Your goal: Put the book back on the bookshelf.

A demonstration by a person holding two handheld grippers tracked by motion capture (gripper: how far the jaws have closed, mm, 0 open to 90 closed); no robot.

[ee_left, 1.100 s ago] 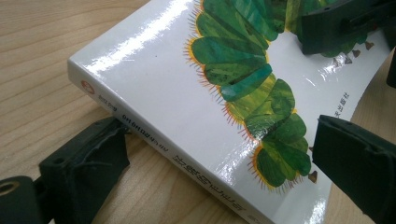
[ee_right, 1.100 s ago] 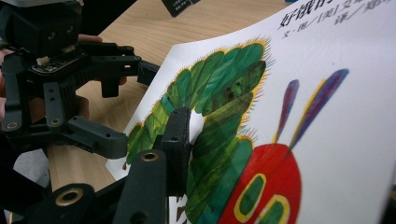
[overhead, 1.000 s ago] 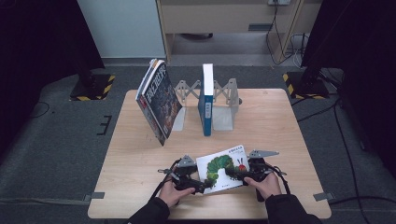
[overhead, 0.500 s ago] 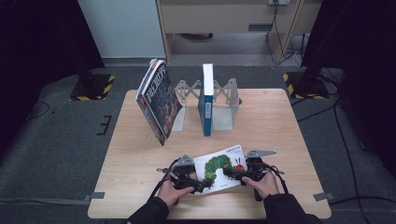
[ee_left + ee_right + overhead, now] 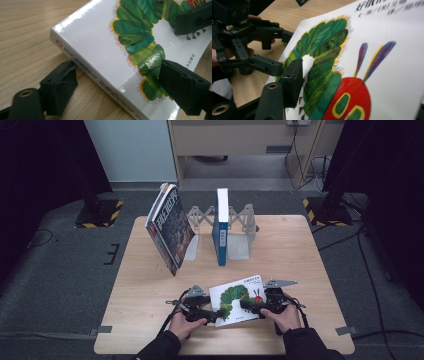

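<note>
A white picture book with a green caterpillar on its cover [image 5: 234,299] lies near the front edge of the wooden table [image 5: 300,255]. My left gripper [image 5: 216,314] comes at its lower-left corner. In the left gripper view the book's spine [image 5: 100,50] runs between the two wide-apart jaws, one finger [image 5: 60,82] on the table by the spine, the other [image 5: 182,87] over the cover; the jaws have just been closing. My right gripper [image 5: 248,304] reaches over the right side of the book [image 5: 387,75], with one finger [image 5: 292,75] on the cover. Its jaws have just been opening.
At the back of the table stands a grey folding book rack [image 5: 241,227] with a blue book [image 5: 221,227] upright in it. A large dark-covered book [image 5: 170,227] leans against the rack's left end. Bare wood lies between the rack and the picture book.
</note>
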